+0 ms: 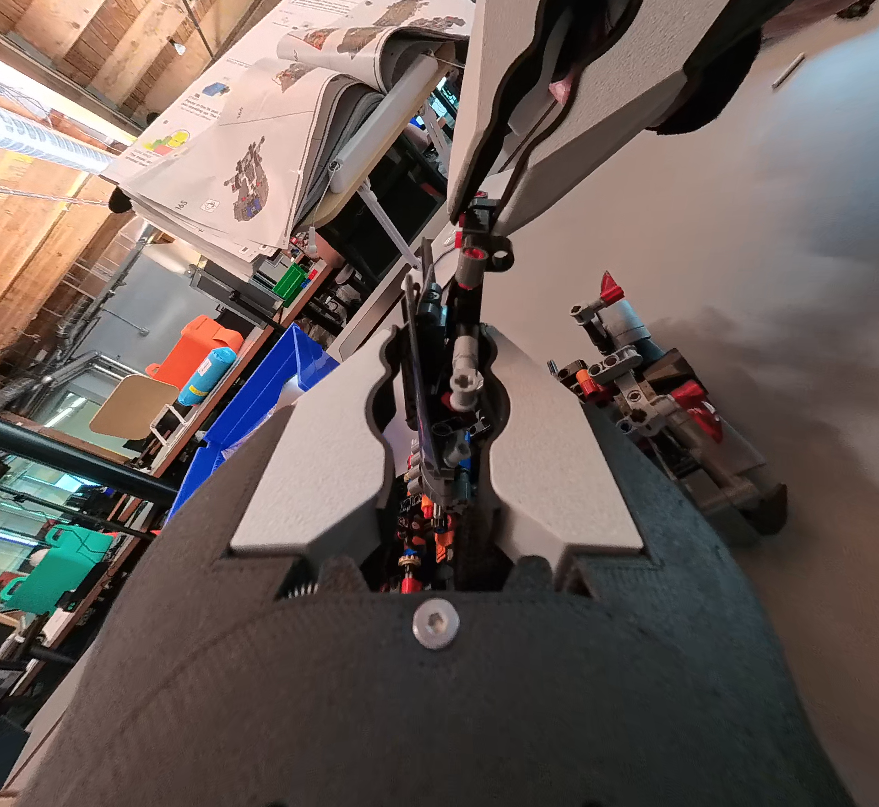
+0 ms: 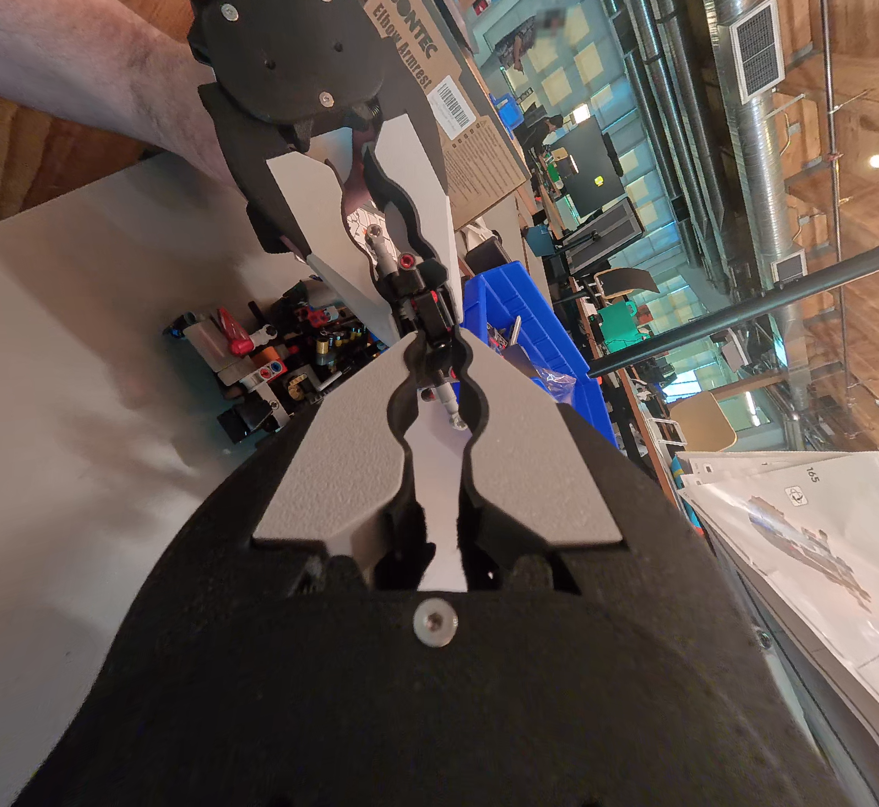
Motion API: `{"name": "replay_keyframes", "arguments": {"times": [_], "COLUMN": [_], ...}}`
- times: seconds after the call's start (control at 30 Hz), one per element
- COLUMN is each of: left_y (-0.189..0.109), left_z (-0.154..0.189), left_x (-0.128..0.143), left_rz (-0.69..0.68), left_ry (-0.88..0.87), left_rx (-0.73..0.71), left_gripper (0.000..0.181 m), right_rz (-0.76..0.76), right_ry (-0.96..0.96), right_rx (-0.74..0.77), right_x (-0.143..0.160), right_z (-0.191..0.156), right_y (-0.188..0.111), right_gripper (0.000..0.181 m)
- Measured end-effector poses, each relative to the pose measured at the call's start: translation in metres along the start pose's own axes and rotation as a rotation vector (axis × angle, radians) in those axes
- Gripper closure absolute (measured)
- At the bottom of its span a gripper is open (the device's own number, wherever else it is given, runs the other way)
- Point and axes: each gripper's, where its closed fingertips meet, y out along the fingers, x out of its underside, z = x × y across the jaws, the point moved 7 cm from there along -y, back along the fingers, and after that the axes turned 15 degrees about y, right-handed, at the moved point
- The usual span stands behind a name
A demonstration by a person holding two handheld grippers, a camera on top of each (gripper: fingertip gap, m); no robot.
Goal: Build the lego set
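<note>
Left wrist view: the left gripper (image 1: 440, 356) has its jaws closed most of the way around a long black Technic sub-assembly (image 1: 444, 384) with grey connectors and red pins, held up off the white surface (image 1: 713, 261). At the far end, the right gripper (image 1: 478, 208) pinches the small black-and-red end piece (image 1: 478, 213) of that same assembly. To the right on the surface lies the larger partial model (image 1: 656, 399), grey with red cones, well apart from the held part. The open instruction booklet (image 1: 247, 118) sits propped on a stand at upper left, and a blue parts bin (image 1: 266, 399) lies beside it.

Right wrist view: the right gripper (image 2: 437, 346) is nearly closed on the black end piece (image 2: 435, 313), tip to tip with the left gripper (image 2: 409, 289). A grey axle (image 2: 449, 403) shows between the right jaws. The partial model (image 2: 266, 356) rests on the surface to the left, and the blue parts bin (image 2: 523, 323) is behind.

The step looks like seating or adjusting the end piece on the sub-assembly. To do it well, keep the left grip rigid, push straight along the beam's axis without twisting, and check the piece's orientation against the booklet before pressing home.
</note>
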Motion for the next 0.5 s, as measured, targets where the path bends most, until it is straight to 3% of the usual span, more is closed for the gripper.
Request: {"name": "replay_keyframes", "arguments": {"times": [0.5], "left_y": [-0.0010], "left_z": [0.0015], "left_x": [-0.0017], "left_rz": [0.007], "left_ry": [-0.008], "left_rx": [0.014], "left_gripper": [0.159], "right_rz": [0.018], "right_ry": [0.022], "right_rx": [0.018], "right_x": [-0.0039], "right_z": [0.0016], "right_y": [0.0007], "right_gripper": [0.174]}}
